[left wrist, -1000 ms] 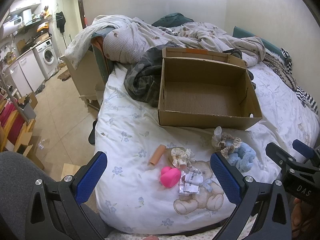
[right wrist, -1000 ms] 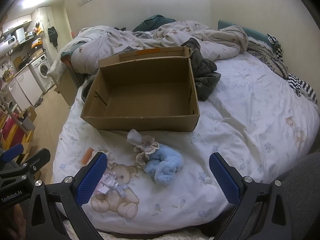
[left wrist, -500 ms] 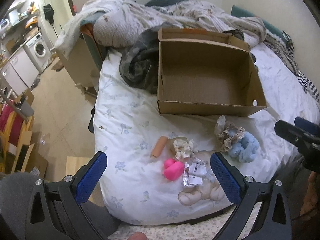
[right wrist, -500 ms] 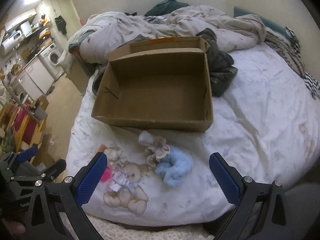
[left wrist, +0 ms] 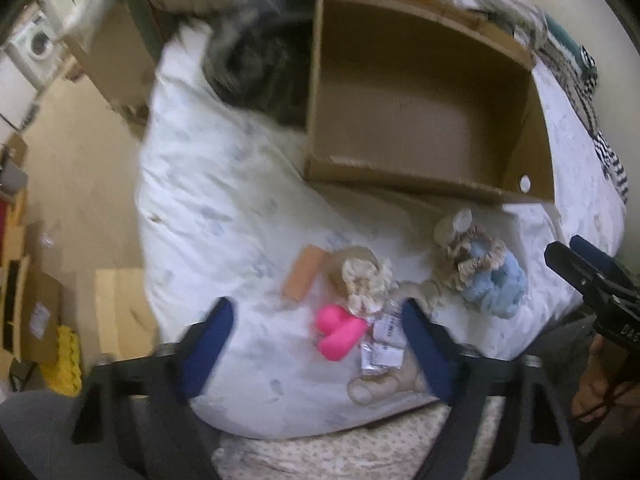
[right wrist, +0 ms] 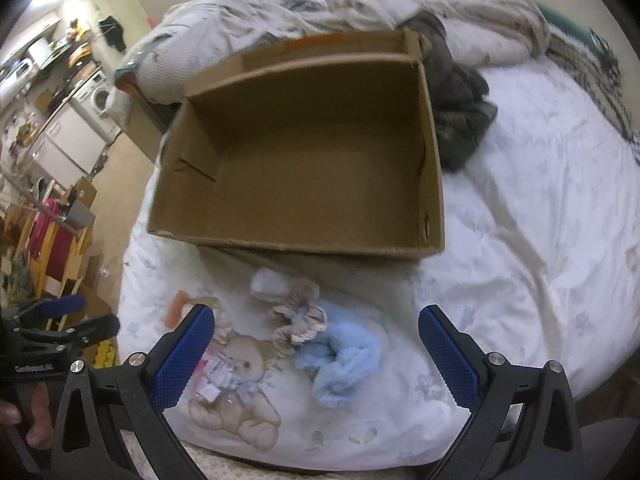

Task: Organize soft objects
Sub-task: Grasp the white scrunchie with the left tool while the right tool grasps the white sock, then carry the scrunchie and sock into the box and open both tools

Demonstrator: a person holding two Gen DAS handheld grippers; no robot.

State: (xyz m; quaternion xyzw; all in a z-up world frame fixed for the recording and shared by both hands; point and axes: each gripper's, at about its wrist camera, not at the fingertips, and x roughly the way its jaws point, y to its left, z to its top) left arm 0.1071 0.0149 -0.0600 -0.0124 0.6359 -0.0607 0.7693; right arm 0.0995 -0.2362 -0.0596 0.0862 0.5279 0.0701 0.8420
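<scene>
An empty cardboard box (left wrist: 416, 120) (right wrist: 312, 160) sits open on the bed. In front of it lie a pink soft toy (left wrist: 339, 332), a cream scrunchie (left wrist: 366, 280), an orange tube (left wrist: 303, 274), a beige scrunchie (left wrist: 464, 246) (right wrist: 298, 320) and a fluffy blue item (left wrist: 496, 286) (right wrist: 340, 360). My left gripper (left wrist: 318, 344) is open, low over the pink toy. My right gripper (right wrist: 316, 354) is open above the blue item and beige scrunchie. Both are empty.
A white floral duvet (right wrist: 520, 240) with a teddy print (right wrist: 236, 396) covers the bed. A dark garment (right wrist: 460, 120) and rumpled bedding (right wrist: 360, 8) lie behind the box. The bed's left edge drops to the floor (left wrist: 80, 160), with boxes (left wrist: 32, 320) there.
Both grippers have moved forward and down toward the small items on the duvet. The left one has closed in on the pink toy. Both stay open.
</scene>
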